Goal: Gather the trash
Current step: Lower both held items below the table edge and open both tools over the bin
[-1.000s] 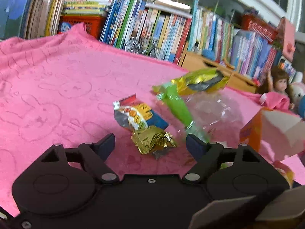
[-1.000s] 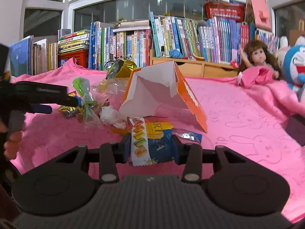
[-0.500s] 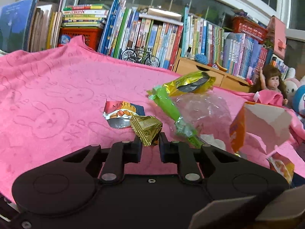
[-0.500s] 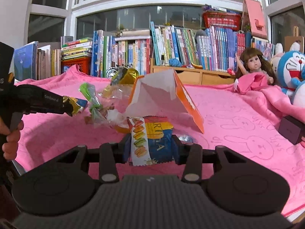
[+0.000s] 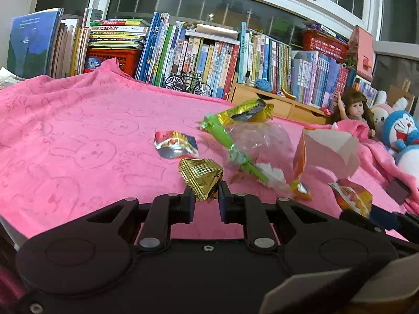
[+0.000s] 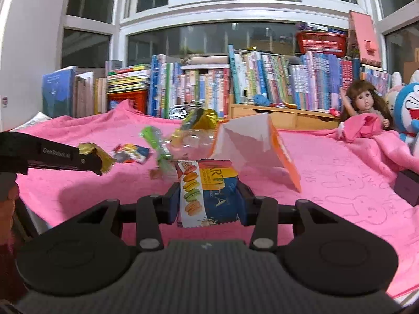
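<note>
Since a second ago the left gripper (image 5: 207, 197) has gone from wide open around the crumpled gold foil wrapper (image 5: 201, 176) to pinching it by its lower corner, and the wrapper now hangs clear of the pink rabbit-print blanket (image 5: 78, 141) instead of lying against the red and blue snack packet (image 5: 175, 145), which is left flat on the cloth farther off; that closing was over half a second ago and the jaws have stayed pressed on the foil. Seen from the right wrist, the wrapper (image 6: 97, 154) sticks out past the tip of the left tool, above the blanket. In the right gripper (image 6: 208, 200) the flattened blue and yellow macaron packet (image 6: 209, 193) stands upright between the pads, squeezed across its width, so the jaws sit partly apart only because the packet fills them. Each hand thus carries one piece, which reads as clearing two items in a single trip. Left on the blanket are a green twisted wrapper (image 5: 222, 136), a clear plastic bag (image 5: 259, 141) and a gold and black foil bag (image 5: 246, 111) in a loose heap, with an orange and white paper carton (image 5: 327, 151) tipped open just beside them, possibly the place for the trash
</note>
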`<state>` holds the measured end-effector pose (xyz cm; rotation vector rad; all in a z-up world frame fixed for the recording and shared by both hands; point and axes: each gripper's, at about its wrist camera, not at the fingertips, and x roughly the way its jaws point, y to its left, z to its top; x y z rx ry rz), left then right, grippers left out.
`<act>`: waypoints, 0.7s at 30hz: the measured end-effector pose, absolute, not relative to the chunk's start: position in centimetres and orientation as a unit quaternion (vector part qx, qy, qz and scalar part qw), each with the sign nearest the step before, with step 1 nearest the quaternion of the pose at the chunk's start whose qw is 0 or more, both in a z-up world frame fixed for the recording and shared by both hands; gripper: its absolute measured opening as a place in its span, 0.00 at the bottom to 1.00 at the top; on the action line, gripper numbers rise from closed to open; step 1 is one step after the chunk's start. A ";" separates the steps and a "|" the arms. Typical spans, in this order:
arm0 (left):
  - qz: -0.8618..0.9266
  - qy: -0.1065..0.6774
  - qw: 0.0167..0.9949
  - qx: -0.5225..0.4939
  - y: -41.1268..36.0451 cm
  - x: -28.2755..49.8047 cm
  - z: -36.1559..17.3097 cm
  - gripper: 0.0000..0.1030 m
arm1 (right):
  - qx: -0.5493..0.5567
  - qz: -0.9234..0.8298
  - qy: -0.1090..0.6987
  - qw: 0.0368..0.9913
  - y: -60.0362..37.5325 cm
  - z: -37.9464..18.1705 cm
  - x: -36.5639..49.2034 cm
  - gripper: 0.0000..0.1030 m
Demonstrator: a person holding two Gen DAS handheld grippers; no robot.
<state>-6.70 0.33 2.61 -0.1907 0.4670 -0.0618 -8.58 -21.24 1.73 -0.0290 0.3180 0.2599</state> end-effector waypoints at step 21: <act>-0.055 0.387 0.919 -0.052 1.5 -12.9 -3.6 0.16 | -0.066 0.235 0.269 0.932 -17.1 -4.7 -14.9 0.48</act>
